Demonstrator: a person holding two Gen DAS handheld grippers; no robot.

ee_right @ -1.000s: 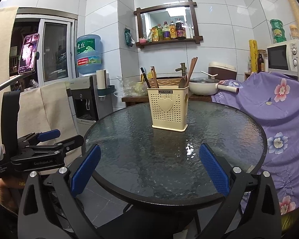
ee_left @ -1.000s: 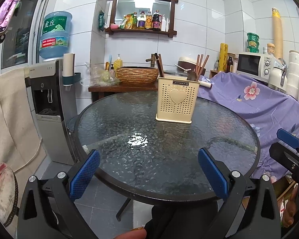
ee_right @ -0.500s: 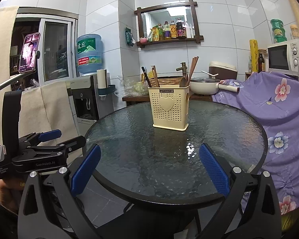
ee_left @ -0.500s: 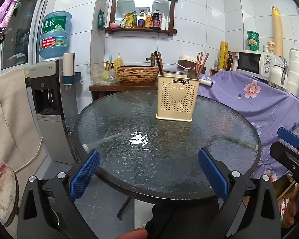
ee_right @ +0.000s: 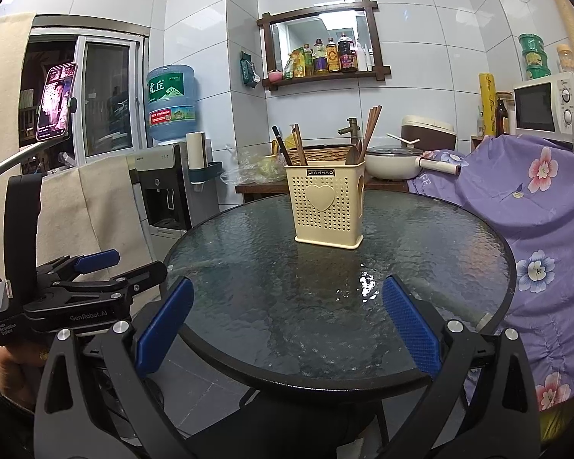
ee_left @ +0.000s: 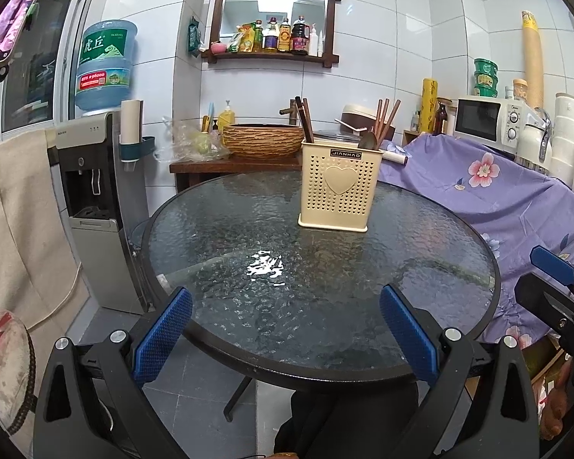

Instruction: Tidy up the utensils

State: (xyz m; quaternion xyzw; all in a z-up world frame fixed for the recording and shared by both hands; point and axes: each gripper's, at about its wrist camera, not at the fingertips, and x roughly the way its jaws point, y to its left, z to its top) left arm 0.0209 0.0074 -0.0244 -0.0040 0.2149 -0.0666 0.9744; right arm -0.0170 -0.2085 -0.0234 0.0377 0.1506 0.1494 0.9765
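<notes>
Both grippers sit at the near edge of the table, and I have nothing in either. Left gripper has its jaws spread wide and empty; right gripper is the same, wide apart and bare. The holder stands upright on the far side of the glass, well apart from both. Chopsticks and a spoon stand in its right part, darker sticks in its left. I see no loose utensils on the table, so I judge the sorting is either done or must happen inside the holder; which, I cannot tell.
</notes>
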